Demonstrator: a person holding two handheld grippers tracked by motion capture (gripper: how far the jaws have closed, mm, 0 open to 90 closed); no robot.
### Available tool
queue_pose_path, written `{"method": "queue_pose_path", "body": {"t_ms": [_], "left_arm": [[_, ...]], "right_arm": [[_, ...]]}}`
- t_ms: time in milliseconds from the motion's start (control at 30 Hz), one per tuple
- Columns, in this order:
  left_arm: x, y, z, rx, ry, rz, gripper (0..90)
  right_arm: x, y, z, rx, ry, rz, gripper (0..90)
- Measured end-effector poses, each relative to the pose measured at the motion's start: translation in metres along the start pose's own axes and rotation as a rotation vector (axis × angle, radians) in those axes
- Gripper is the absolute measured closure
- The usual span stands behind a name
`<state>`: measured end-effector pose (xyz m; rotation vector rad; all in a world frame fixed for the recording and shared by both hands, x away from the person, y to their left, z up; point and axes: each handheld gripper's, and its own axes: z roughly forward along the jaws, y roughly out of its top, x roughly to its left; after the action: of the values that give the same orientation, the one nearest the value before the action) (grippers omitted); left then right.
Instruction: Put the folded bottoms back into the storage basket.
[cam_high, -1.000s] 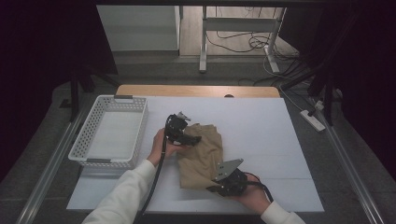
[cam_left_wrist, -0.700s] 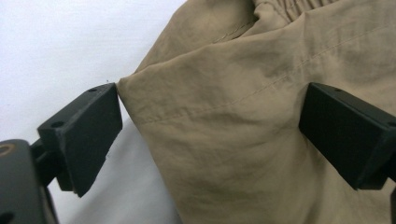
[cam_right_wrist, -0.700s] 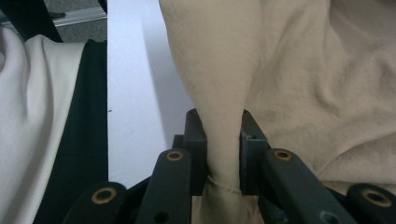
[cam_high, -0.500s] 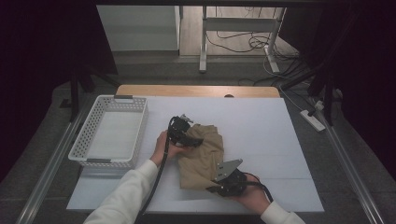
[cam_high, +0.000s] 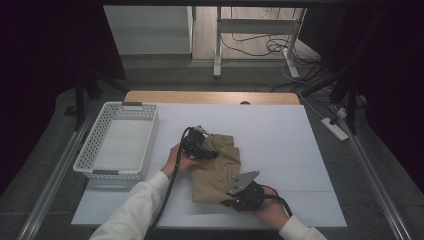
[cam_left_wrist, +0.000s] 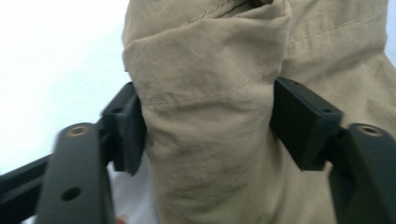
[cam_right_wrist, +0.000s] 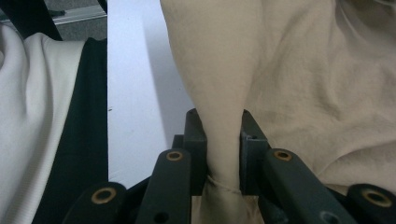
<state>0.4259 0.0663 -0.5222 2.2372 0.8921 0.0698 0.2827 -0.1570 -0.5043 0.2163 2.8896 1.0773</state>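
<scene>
Khaki cotton cloth, one crumpled garment (cam_high: 217, 167), lies near the middle of the white-covered desk (cam_high: 280, 130), held at two places.

One garment, two hand-held grippers and one white perforated plastic basket (cam_high: 120, 142) are on the desk. The garment's long axis runs from the desk's near edge, by the right hand-held gripper (cam_high: 234, 196), away toward the left hand-held gripper (cam_high: 207, 150) at its far left corner. The left hand-held gripper's jaws have just been closing and now press on a thick bunched fold of the cloth (cam_left_wrist: 205, 121). The right hand-held gripper is clamped tight on a thin pinched ridge of cloth (cam_right_wrist: 219, 116). The garment's shape is hard to make out in the crumpling, and the basket stands well apart at the left.
</scene>
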Motion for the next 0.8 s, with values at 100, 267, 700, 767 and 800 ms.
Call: {"method": "queue_pose_path", "body": {"t_ms": [100, 267, 700, 767, 800], "left_arm": [[-0.003, 0.001, -0.003, 0.007, 0.019, 0.017, 41.1], [-0.002, 0.001, -0.006, -0.001, 0.014, 0.015, 49.0], [-0.003, 0.000, -0.015, -0.032, -0.008, 0.008, 56.5], [-0.003, 0.001, -0.016, -0.036, -0.011, 0.012, 57.1], [-0.003, 0.001, -0.017, -0.040, -0.013, 0.011, 57.3]], "right_arm": [[0.000, 0.000, 0.000, -0.001, -0.002, -0.002, 77.4], [0.000, 0.000, -0.001, -0.006, -0.005, -0.001, 77.3], [0.000, -0.001, -0.006, -0.026, -0.015, 0.012, 77.3], [0.000, 0.000, -0.006, -0.029, -0.014, 0.013, 77.4], [0.000, 0.000, -0.006, -0.030, -0.014, 0.013, 77.4]]}}
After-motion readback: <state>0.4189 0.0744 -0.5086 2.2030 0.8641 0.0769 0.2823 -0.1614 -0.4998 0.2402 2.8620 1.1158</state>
